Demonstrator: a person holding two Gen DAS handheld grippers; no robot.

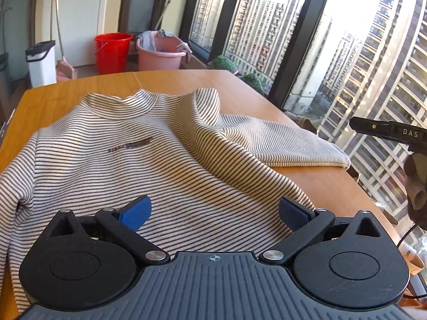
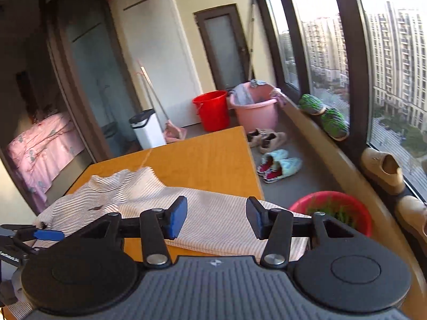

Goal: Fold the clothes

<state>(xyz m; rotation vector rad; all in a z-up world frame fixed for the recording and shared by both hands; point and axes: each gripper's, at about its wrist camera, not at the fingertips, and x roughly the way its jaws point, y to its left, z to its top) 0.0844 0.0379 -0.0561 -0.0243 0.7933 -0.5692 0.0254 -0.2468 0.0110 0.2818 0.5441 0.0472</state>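
Striped shirt (image 1: pixel 138 144) is spread on the bench (image 1: pixel 248 85), right sleeve (image 2: pixel 226 221) laid out sideways. Left tool (image 1: pixel 213 213) is held released above the hem, nothing gripped. Right tool (image 2: pixel 216 218) is held over the sleeve, jaws parted, empty.

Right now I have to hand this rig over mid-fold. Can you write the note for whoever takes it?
Left tongs: open, empty, above the lower front of the striped shirt.
Right tongs: open, nothing between the pads, above the right sleeve.
Shirt lies front up on the wooden table, collar at the far end, right sleeve spread out toward the window side.
Done: shirt laid out. No fold visible yet.
Left: fold the sleeves in, then the body.
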